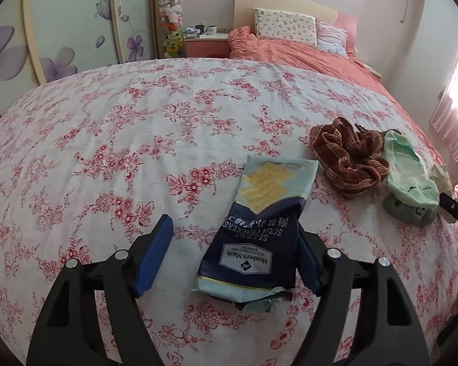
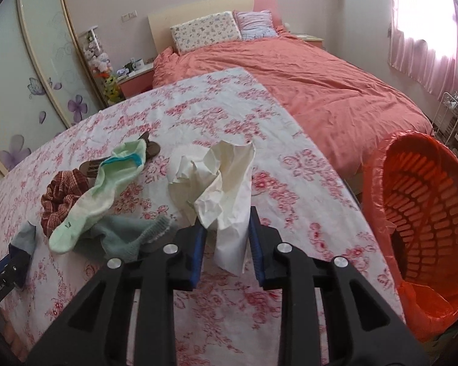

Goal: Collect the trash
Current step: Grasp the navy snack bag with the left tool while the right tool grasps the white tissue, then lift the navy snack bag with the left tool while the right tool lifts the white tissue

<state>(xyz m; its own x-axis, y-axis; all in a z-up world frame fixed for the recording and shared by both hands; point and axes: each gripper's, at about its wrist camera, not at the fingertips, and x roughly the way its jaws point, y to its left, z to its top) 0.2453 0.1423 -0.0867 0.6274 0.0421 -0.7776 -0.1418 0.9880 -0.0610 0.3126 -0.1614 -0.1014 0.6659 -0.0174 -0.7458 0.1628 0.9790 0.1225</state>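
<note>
A dark blue and pale soda cracker wrapper [image 1: 259,231] lies on the floral cloth [image 1: 122,128]. It sits between the fingers of my left gripper [image 1: 232,225]. The right pad is against its edge, while the left pad stands well apart from it, so the jaws are open. In the right wrist view my right gripper [image 2: 226,219] is shut on a crumpled white paper [image 2: 226,183], which stands up from between the blue pads. An orange basket bin [image 2: 418,213] lined with a red bag stands off the table's right edge.
A brown scrunchie [image 1: 348,158], a light green sock [image 1: 409,180] and a grey-green sock [image 2: 122,238] lie between the two grippers. A brown hair clip [image 2: 149,149] lies behind them. Beyond the table stands a bed with a salmon cover [image 2: 320,85].
</note>
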